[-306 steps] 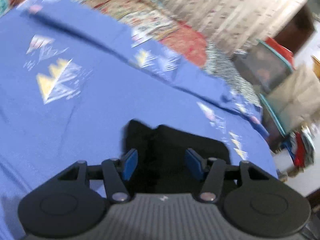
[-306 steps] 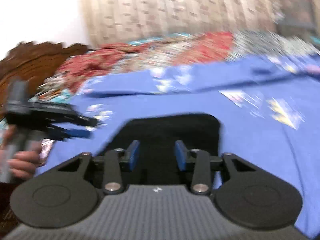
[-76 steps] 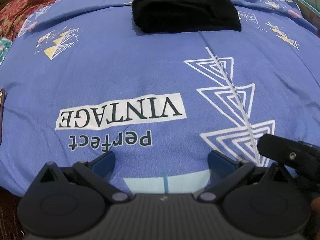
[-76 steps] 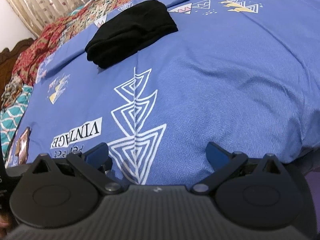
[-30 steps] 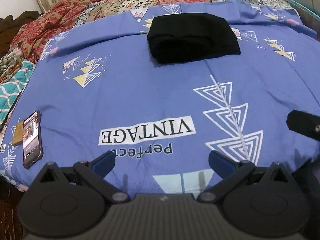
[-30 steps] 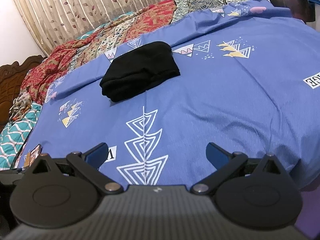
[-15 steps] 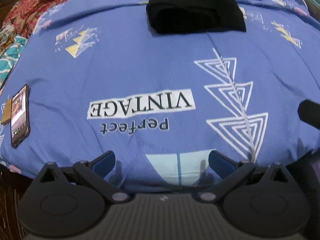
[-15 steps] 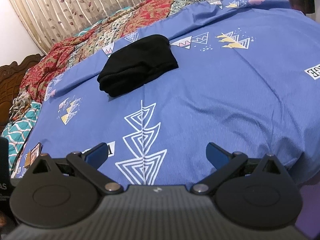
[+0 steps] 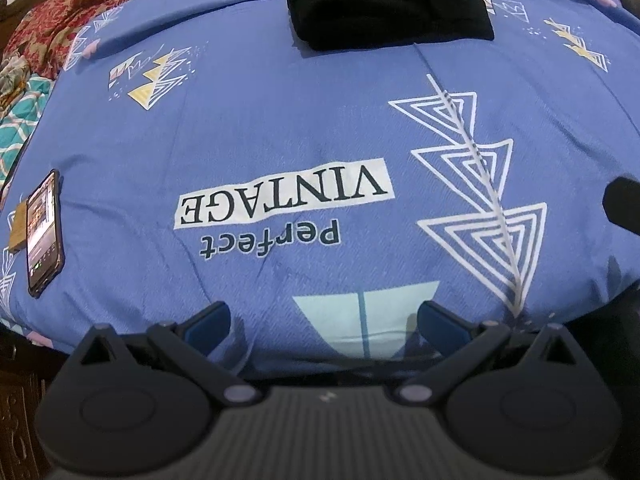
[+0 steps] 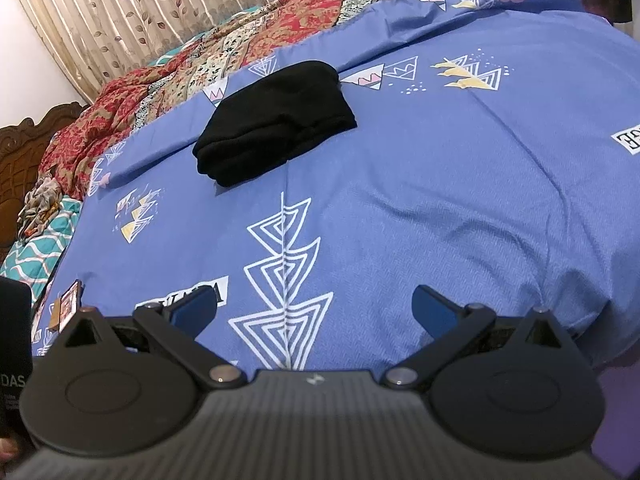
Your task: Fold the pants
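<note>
The black pants [image 9: 388, 4] lie folded in a thick compact bundle on the far part of the blue bedspread [image 9: 280, 128]; in the right wrist view the pants [image 10: 276, 124] sit left of centre. My left gripper [image 9: 324, 320] hangs open at the bed's near edge, far from the pants, with nothing between its blue pads. My right gripper [image 10: 314, 306] is open too, over the near edge, nothing in it. A dark part of the right gripper [image 9: 624, 204] shows at the left wrist view's right edge.
A phone [image 9: 42, 236] lies on the bedspread at the near left. A red patterned quilt [image 10: 200, 64] runs along the far side below a curtain [image 10: 160, 8]. A carved wooden headboard [image 10: 20, 152] stands at the left.
Both grippers let go of the pants and pulled back to the bed's near edge, jaws now wide. Over the last second the left gripper dipped lower and closer to the bedspread.
</note>
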